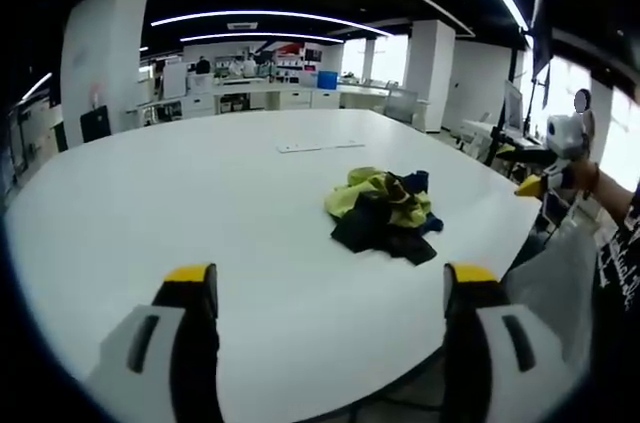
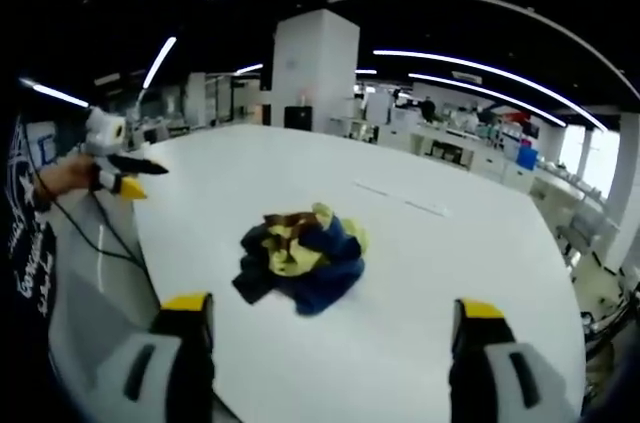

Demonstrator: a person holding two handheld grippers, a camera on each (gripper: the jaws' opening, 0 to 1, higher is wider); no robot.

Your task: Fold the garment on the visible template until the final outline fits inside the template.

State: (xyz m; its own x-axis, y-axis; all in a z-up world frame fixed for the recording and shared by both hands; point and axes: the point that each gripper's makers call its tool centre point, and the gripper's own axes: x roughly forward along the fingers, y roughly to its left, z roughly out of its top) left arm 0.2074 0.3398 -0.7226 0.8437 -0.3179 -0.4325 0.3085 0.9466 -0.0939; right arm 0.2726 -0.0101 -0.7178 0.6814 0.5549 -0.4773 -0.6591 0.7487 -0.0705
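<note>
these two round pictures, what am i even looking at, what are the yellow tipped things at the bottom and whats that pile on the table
There is no robot here. A person holds a hand tool with two jaws in each hand, and a fisheye camera rides on each tool, looking forward along its jaws. The yellow-tipped prongs at the bottom are those jaws: the left gripper in the left gripper view, the right gripper in the right gripper view. Both stand wide apart and hold nothing.

The pile is a crumpled garment, yellow, dark and blue, lying on a big white table in an open office. It has not been unfolded or folded yet. A pale flat strip lies farther back on the table.

Each view also catches the other tool at its edge, held in the person's hand.
</note>
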